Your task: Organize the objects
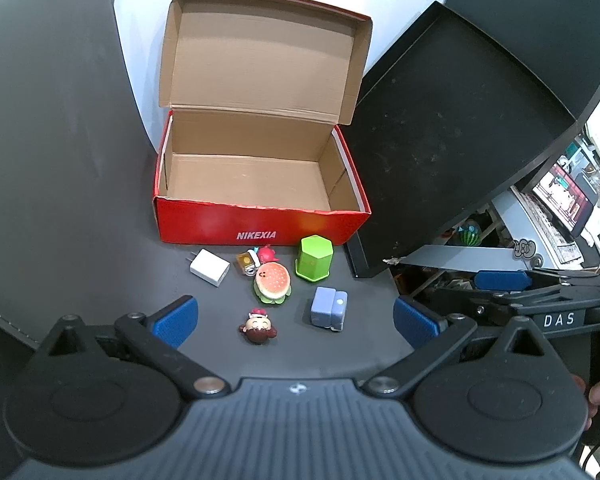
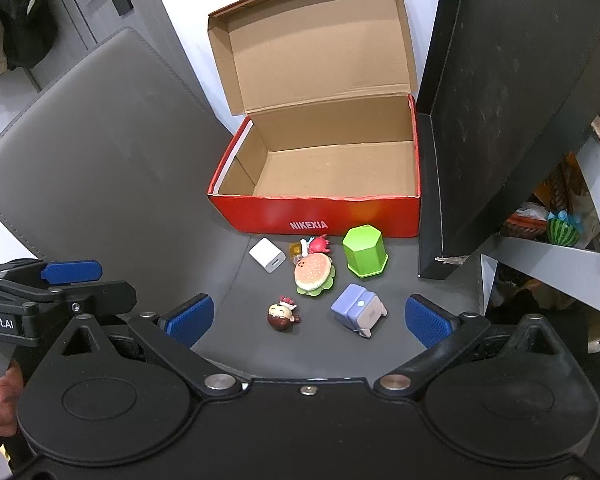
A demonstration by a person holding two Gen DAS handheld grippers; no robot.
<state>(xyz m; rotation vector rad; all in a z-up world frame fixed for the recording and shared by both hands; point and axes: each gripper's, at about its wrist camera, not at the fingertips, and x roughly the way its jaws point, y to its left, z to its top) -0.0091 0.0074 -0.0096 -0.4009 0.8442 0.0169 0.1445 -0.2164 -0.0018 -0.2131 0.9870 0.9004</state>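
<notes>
The left tool (image 1: 296,318) hangs above the near edge of the grey worktop (image 1: 80,200) with its blue pads (image 1: 176,320) spread wide and nothing between them. The right tool (image 2: 310,320) is held beside it, likewise spread and empty; each shows in the other's view at the side.

Just beyond the tools, near the worktop's front edge, lies a small cartoon figurine (image 1: 258,326) with a dark brown base and a red cap, tipped on its side. To its right, apart from it, rests a lavender block-shaped gadget (image 1: 329,309), also tipped over. Farther in sits a burger toy (image 1: 272,282), and touching its far side is a cluster of a small amber-and-white trinket (image 1: 247,263) and a red crab-like toy (image 1: 267,254); how they overlap is hard to tell. Left of that cluster lies a white plug adapter (image 1: 209,268), prongs pointing towards the back left. Right of the burger toy stands a green hexagonal container (image 1: 314,258), upright on a wider base.

Just behind this row sits a red shoebox (image 1: 260,230) marked NIKEXIA, its lid (image 1: 260,56) hinged up at the back and its cardboard interior holding nothing. None of the small items is inside it. A large black box (image 1: 440,140) stands against the shoebox's right side, at the worktop's right edge. Past that edge are cluttered shelves with a watermelon-patterned toy (image 2: 562,230).
</notes>
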